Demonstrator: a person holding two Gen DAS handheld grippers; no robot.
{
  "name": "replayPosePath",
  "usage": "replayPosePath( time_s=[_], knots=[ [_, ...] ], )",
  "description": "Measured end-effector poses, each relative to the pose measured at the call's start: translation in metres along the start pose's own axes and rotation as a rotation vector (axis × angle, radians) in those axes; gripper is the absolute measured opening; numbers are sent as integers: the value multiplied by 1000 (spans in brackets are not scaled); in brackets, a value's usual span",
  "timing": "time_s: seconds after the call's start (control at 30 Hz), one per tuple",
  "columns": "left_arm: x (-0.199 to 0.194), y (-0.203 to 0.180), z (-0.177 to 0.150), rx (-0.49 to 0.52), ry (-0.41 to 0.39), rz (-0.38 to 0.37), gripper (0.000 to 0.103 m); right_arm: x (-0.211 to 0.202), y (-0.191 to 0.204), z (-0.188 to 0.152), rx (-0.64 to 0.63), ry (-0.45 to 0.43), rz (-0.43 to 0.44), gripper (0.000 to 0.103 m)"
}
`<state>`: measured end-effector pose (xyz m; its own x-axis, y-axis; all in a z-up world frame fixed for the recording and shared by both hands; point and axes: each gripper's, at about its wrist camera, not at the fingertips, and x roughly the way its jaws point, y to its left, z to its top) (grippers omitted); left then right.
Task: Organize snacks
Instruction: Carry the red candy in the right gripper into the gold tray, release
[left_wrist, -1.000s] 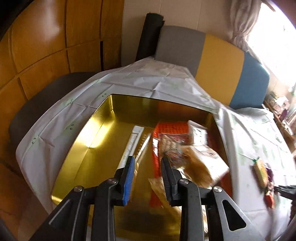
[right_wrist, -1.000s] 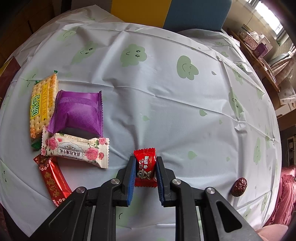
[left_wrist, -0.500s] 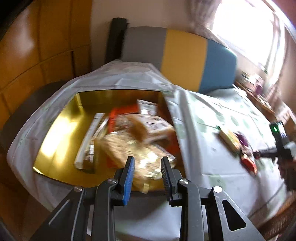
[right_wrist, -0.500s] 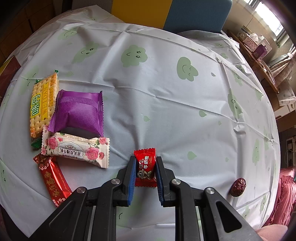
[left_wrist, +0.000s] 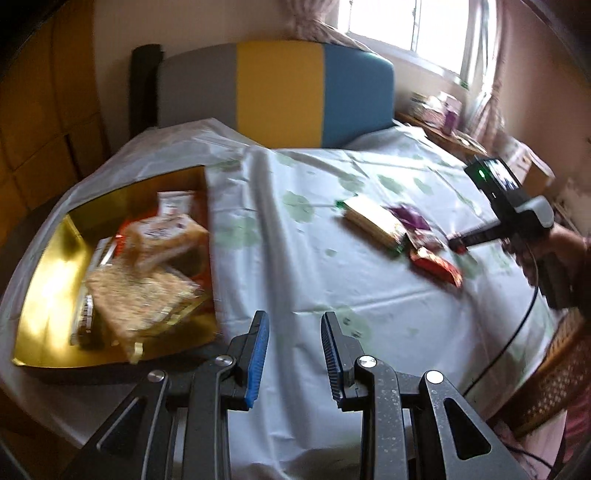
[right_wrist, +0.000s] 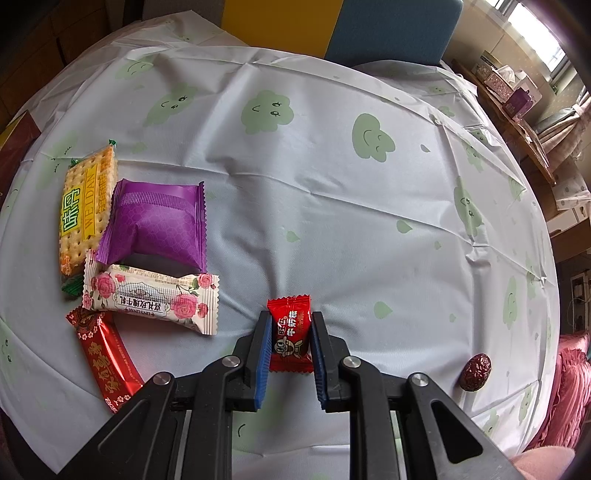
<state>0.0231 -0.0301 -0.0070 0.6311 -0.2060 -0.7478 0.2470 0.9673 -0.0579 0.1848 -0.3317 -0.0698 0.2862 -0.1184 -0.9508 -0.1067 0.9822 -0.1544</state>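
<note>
Cloud-printed tablecloth lay under us; our right gripper pinched the red candy (ready for lifting), our left gripper hung parted and empty, gold tin beyond its left finger

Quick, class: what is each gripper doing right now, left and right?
Left gripper: open, holding nothing.
Right gripper: closed on the red candy.
</note>
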Motion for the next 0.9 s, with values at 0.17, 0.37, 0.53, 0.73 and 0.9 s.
replayPosePath(
  time_s=[0.17,0.37,0.53,0.73,0.9],
  knots=[
    [19,-16,-10,36,52,-26,30,0,-1,0,2,0,2,19],
    [42,-31,-27,72,101,-42,30,0,-2,1,6,-2,6,18],
    [47,-37,-37,103,76,-63,31,-4,-8,5,39,-14,21,17],
    [50,-28,-39,65,49,-120,34,-35,-19,13,97,-113,124,17],
    [48,-23,-43,39,20,-151,35,-68,19,24,-6,-175,236,17]
  ],
)
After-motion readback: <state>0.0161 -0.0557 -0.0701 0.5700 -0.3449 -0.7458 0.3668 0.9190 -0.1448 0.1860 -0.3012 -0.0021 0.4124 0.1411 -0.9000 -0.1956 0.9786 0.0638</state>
